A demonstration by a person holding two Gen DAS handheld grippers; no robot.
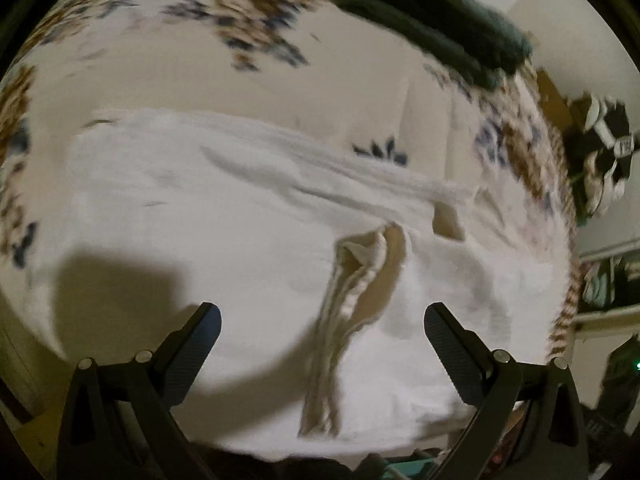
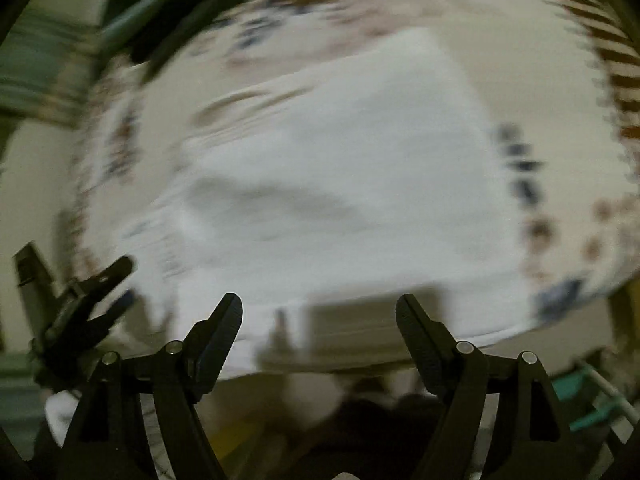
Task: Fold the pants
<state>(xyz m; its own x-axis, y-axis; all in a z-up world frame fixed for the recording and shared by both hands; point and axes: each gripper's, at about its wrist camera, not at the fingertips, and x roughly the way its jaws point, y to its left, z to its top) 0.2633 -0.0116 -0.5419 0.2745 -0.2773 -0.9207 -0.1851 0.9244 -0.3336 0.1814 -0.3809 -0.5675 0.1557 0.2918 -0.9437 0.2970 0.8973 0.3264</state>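
White pants [image 1: 224, 216] lie spread flat on a floral bedsheet [image 1: 248, 32]. Their ribbed waistband with a drawstring [image 1: 348, 292] runs toward me in the left wrist view. My left gripper [image 1: 322, 320] is open and empty, hovering above the waistband area. In the blurred right wrist view the pants [image 2: 352, 168] fill the middle. My right gripper [image 2: 319, 312] is open and empty above their near edge. The left gripper [image 2: 100, 292] shows at the lower left of that view.
A dark green garment [image 1: 440, 24] lies on the bed at the far right, and it also shows in the right wrist view [image 2: 152, 8]. Black and white shoes [image 1: 604, 152] sit on the floor beyond the bed's right edge. A teal object [image 2: 588, 400] is at the lower right.
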